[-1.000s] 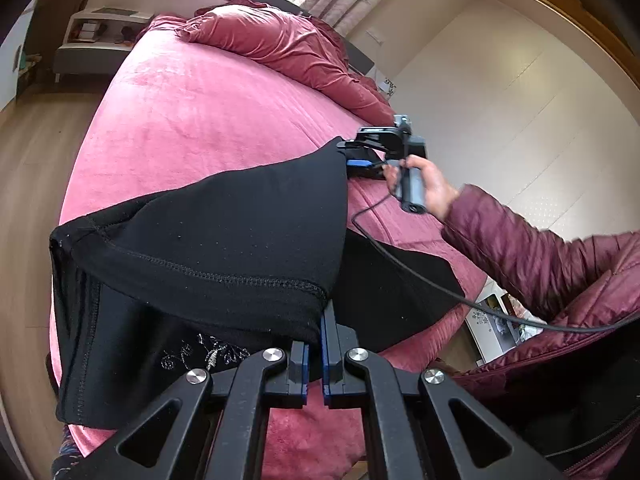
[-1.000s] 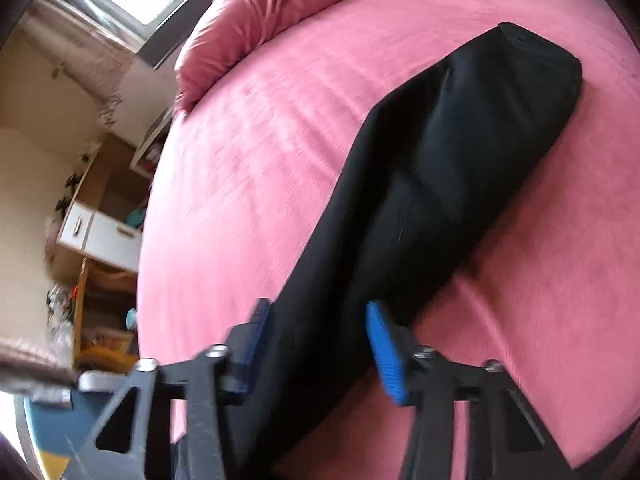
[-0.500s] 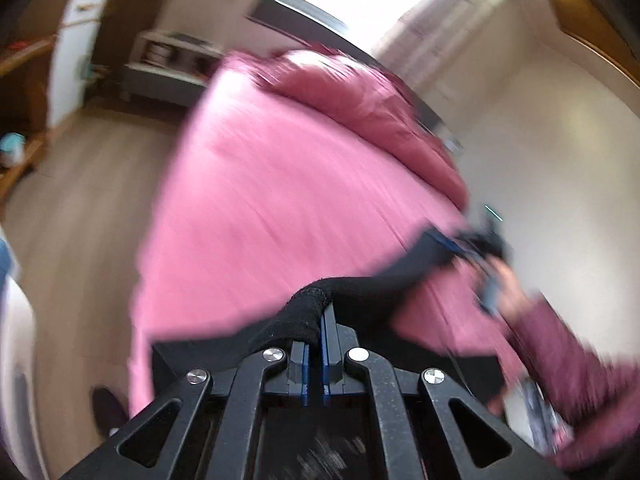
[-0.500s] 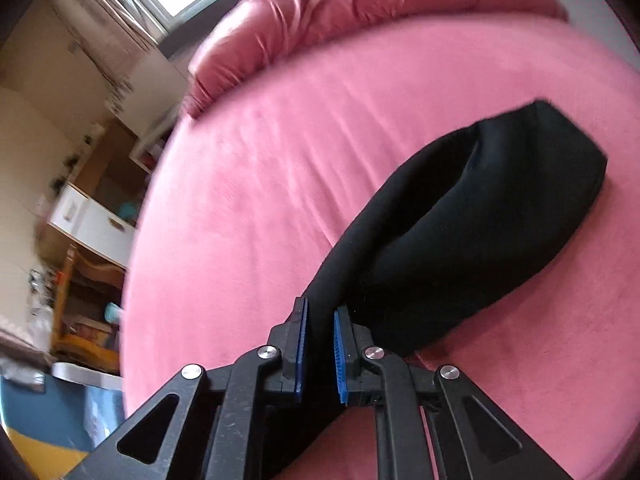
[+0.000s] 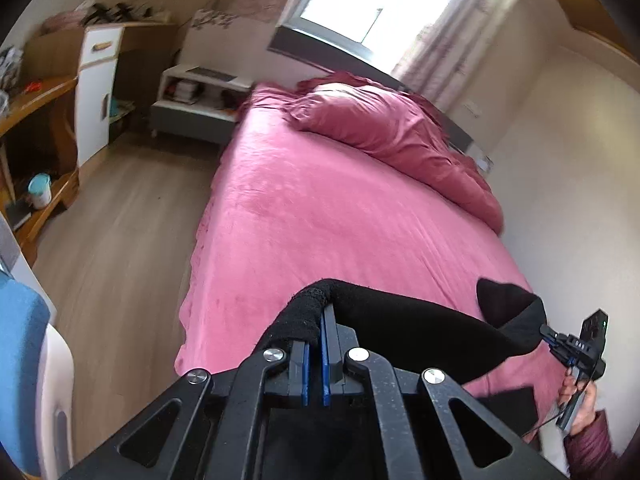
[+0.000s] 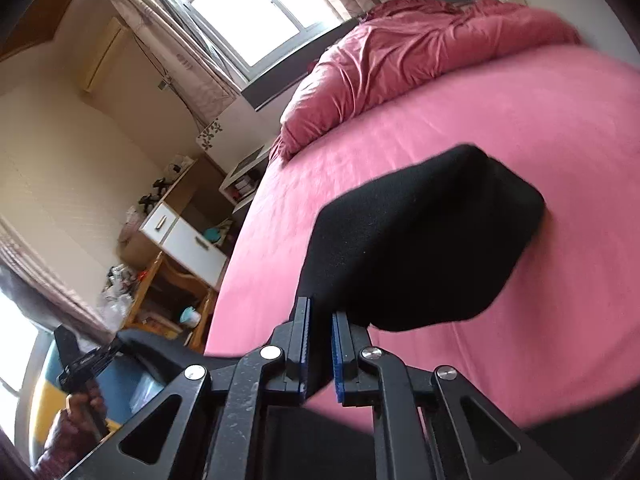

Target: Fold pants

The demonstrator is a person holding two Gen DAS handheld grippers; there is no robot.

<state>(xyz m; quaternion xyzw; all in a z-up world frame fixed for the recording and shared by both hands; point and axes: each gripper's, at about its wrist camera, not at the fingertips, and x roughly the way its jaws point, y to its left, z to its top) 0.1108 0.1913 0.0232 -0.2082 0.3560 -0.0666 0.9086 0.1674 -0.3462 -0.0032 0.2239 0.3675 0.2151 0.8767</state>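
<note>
Soft black pants [image 5: 420, 328] stretched above pink velvety bed [image 5: 320, 216], left gripper [image 5: 315, 354] and right gripper [image 6: 320, 354] jaws clamped on fabric, rumpled duvet [image 5: 384, 128] beyond.

Visible inventory: one pair of black pants [image 5: 420, 332], two tools, left [image 5: 315, 354] and right [image 6: 320, 344], one pink bed [image 5: 320, 216], one bunched duvet [image 5: 384, 132] and one window [image 6: 256, 12].

Pink bed [image 5: 320, 216] — bright window [image 5: 376, 12].
</note>
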